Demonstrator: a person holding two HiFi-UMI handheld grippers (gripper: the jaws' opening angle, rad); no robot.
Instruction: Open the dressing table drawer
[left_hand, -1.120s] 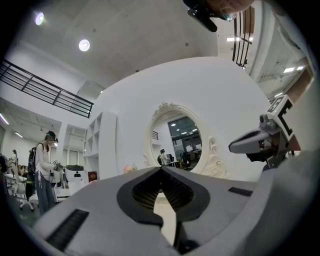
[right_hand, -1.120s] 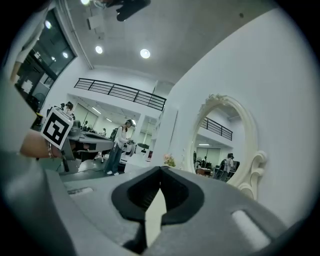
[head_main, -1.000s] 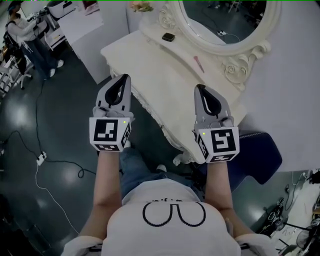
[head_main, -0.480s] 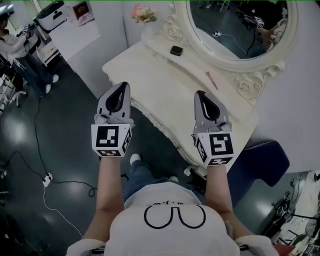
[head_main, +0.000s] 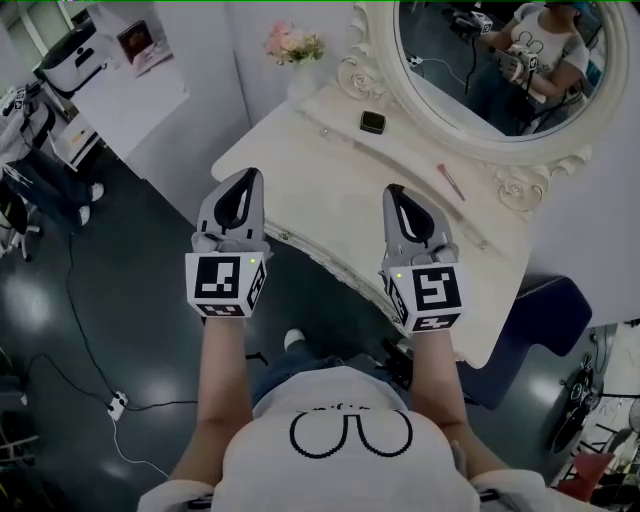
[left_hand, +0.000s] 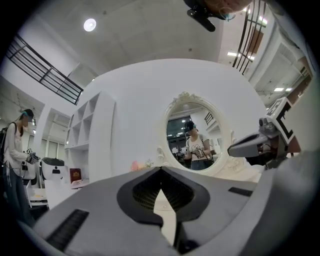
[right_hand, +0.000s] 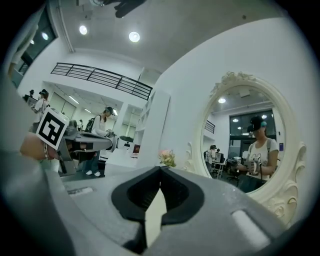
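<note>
As the left gripper (head_main: 244, 182) and right gripper (head_main: 398, 198) show closed, empty jaws, flowers (head_main: 292, 42) top the dressing table (head_main: 330, 190).

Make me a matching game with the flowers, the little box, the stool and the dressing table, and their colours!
Things:
1 flowers
2 little box
3 stool
4 dressing table

Colours:
A dark blue
B cream white
C pink
D black

Pairs: 1-C, 2-D, 3-A, 4-B
</note>
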